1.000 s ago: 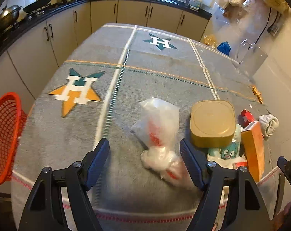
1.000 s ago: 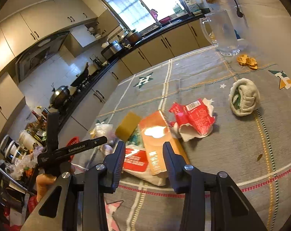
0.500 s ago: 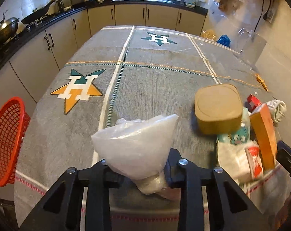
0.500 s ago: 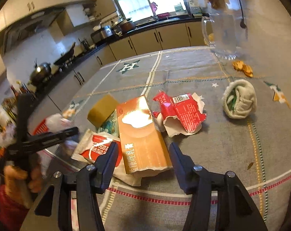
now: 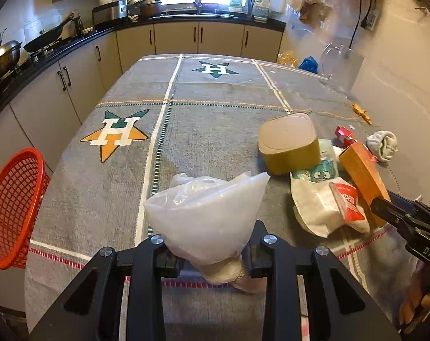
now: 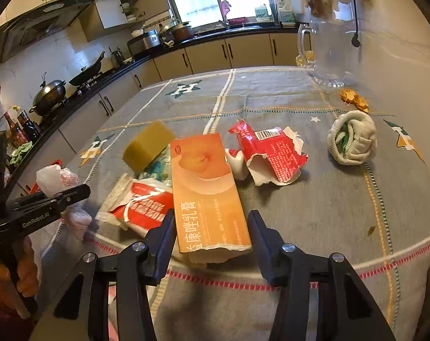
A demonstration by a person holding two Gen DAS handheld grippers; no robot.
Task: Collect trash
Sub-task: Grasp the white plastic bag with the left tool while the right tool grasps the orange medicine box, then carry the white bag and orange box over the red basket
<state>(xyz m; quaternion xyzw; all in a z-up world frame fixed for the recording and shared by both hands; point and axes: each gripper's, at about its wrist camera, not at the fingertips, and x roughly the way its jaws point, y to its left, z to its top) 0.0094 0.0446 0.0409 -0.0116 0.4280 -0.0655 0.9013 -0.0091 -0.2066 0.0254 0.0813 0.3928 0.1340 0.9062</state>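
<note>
- We held the plastic bag (image 5: 206,213) pinched in the left gripper (image 5: 212,253), its jaws closed on the bag's lower part, above the near edge of the table (image 5: 215,119); the bag's bulk puffed up ahead of the fingers.
- In the right view the same bag (image 6: 54,177) showed at far left, above the left gripper (image 6: 48,204).
- Our right gripper (image 6: 212,238) stood wide, a finger on either side of the near end of the orange box (image 6: 206,190); we could not tell whether the fingers touched it.
- The box lay flat near the table's near edge, its long side running away from us.
- Just left of the box lay a white-and-red packet (image 6: 141,204), and beyond that a yellow sponge (image 6: 148,145) resting on a teal wrapper (image 6: 156,167).
- Right of the box lay a torn red wrapper (image 6: 269,153), touching a small white piece beside the box.
- Farther right, apart from the pile, sat a balled sock (image 6: 352,139), and beyond it orange peel (image 6: 354,99) and a glass jug (image 6: 331,54).
- A red basket (image 5: 13,207) stood off the table's left edge, near us.
</note>
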